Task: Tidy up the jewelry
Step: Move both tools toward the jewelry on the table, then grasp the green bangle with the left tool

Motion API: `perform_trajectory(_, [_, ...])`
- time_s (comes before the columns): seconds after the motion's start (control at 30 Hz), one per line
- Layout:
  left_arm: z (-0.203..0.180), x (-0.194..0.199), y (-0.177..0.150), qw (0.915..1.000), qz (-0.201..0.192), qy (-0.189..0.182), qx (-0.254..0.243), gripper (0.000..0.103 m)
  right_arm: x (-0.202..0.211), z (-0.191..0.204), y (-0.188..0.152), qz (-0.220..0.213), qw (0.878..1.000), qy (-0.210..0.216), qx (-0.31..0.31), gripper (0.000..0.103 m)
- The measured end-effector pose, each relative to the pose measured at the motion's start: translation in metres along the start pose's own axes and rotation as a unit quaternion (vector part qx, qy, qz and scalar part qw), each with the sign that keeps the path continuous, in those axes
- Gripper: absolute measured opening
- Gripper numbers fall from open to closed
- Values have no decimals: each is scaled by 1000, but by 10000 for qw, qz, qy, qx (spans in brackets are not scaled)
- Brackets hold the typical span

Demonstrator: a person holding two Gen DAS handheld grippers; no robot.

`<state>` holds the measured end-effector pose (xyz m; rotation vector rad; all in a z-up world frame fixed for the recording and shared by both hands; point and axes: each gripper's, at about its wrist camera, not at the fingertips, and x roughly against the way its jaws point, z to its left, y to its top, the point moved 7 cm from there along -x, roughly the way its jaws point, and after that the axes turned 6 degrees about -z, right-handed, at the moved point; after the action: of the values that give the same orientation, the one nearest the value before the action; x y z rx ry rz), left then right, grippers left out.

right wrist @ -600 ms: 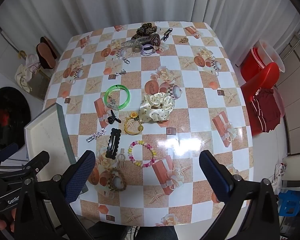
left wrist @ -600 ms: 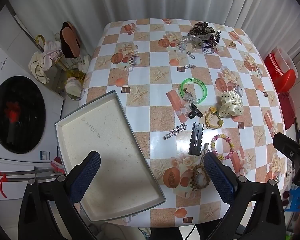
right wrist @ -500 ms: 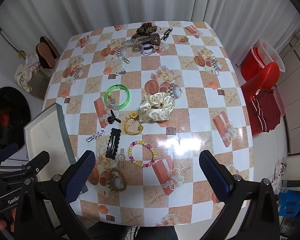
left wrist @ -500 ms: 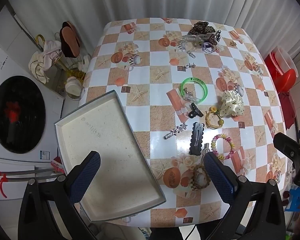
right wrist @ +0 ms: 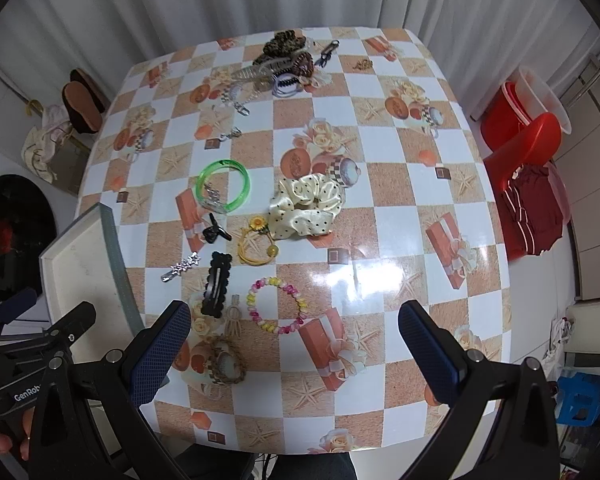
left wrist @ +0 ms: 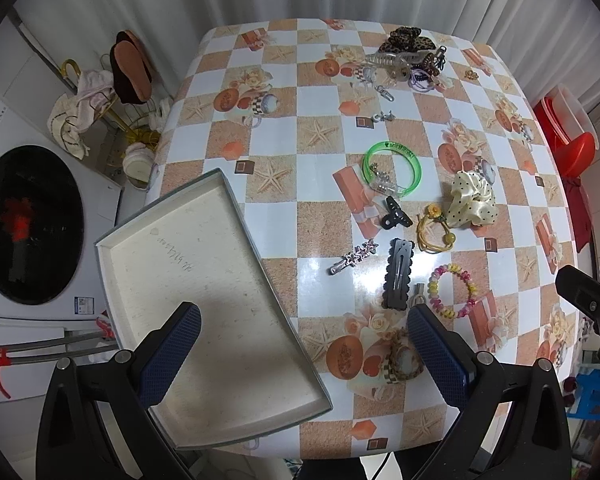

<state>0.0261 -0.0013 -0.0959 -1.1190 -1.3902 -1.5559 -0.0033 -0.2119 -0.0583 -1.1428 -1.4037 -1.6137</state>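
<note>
An empty grey-rimmed tray [left wrist: 172,220] [right wrist: 112,236] lies at the table's near left. Loose pieces lie mid-table: a green bangle [left wrist: 392,168] [right wrist: 223,186], a cream dotted scrunchie [left wrist: 472,200] [right wrist: 306,204], a black snap clip [left wrist: 398,278] [right wrist: 217,284], a star hairpin [left wrist: 354,258] [right wrist: 181,266], a pastel bead bracelet [left wrist: 452,290] [right wrist: 276,304], a yellow hair tie [left wrist: 434,232] [right wrist: 256,246]. My left gripper [left wrist: 304,354] is open above the tray's near end. My right gripper [right wrist: 294,352] is open above the table's near edge. Both hold nothing.
A pile of hair claws and rings [left wrist: 410,60] [right wrist: 284,66] sits at the far edge. A woven bracelet [right wrist: 224,366] lies near my right gripper's left finger. A washing machine [left wrist: 28,224] stands left, red tubs [right wrist: 528,120] right.
</note>
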Motion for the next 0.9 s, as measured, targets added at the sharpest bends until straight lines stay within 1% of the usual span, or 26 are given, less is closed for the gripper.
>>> perform_trajectory(0.13, [-1, -14, 3, 10000, 66, 53, -23, 103, -8, -8, -2, 115, 9999, -29, -62, 103])
perform_trajectory(0.3, [-2, -35, 13, 9997, 214, -58, 110, 103, -21, -18, -3, 258, 9995, -63, -160, 103])
perform_trajectory(0.6, [-14, -70, 53, 9989, 142, -320, 325, 103, -70, -43, 25, 442, 9977, -50, -512, 103])
perform_trajectory(0.7, [-20, -84, 66, 9986, 128, -363, 351, 98, -85, -50, 34, 481, 9969, -60, -618, 103])
perform_trajectory(0.87, [-35, -109, 88, 9987, 86, -432, 250, 96, -111, -64, 44, 551, 9953, -119, -789, 103])
perform_trajectory(0.9, [-37, -114, 91, 9988, 80, -435, 226, 89, -116, -66, 45, 570, 9950, -138, -813, 103])
